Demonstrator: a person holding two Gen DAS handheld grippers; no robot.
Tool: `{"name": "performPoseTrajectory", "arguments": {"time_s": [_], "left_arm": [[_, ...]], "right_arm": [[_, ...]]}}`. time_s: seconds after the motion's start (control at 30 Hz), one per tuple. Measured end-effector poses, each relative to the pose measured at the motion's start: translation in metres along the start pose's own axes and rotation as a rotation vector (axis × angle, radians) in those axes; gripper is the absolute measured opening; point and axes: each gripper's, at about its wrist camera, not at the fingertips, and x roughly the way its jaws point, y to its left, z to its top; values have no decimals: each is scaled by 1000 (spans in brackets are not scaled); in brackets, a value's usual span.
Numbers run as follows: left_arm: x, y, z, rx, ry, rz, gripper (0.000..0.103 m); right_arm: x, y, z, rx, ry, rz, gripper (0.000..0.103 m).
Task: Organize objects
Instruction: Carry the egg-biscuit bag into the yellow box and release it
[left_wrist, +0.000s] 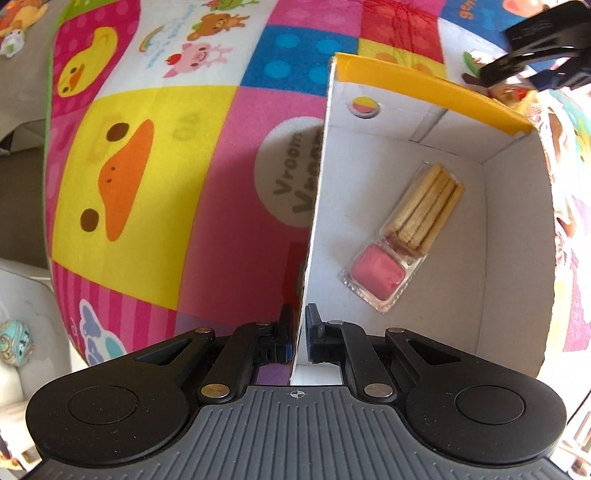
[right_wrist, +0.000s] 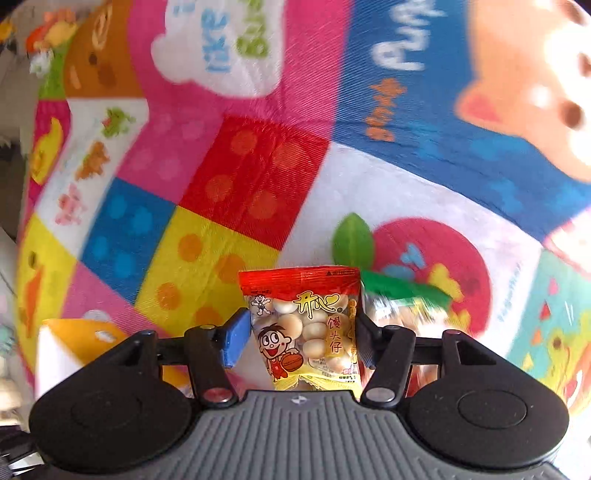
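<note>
A: Where is the snack bag (right_wrist: 308, 328) at this point?

B: Standing upright on the play mat (right_wrist: 258, 173), between the fingers of the right gripper (right_wrist: 301, 332). The dark finger on one side seems to lie against the bag's edge, while the blue pad (right_wrist: 234, 341) on the other sits just beside it, with a sliver of gap. So I read the jaws as apart around the bag, not yet pressing it.

A: And the box (left_wrist: 424, 122)?

B: It lies open on the mat. The left gripper (left_wrist: 299, 332) is clamped together on the thin cardboard wall nearest it, one finger outside, one inside. My guess is that this steadies the box so it cannot slide or tip while things go in.

A: Anything in it already?

B: A clear tray of biscuit sticks with pink dip (left_wrist: 406, 236) lies flat on the box floor, away from the walls. There is plenty of room beside it.

A: Other snacks?

B: A second packet (right_wrist: 406, 306), with a green top, lies just beside the bag, blurred. The right gripper's dark tip also shows past the box's far corner in the left view.
</note>
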Motion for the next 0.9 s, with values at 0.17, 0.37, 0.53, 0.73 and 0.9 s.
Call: {"name": "performPoseTrajectory", "arguments": {"time_s": [0.17, 0.37, 0.53, 0.73, 0.9], "left_arm": [[5, -5, -2, 22, 8, -46, 8], [0, -8, 5, 83, -15, -76, 8], [-1, -10, 9, 166, 10, -95, 8], [-3, -4, 3, 223, -9, -132, 10], [-3, -1, 5, 243, -12, -160, 11]], "right_arm": [[-71, -16, -47, 73, -95, -9, 58], [-152, -33, -135, 290, -128, -33, 58], [-172, -5, -209, 424, -78, -54, 58], [-186, 46, -257, 475, -28, -13, 58], [-186, 88, -285, 477, 21, -7, 58]]}}
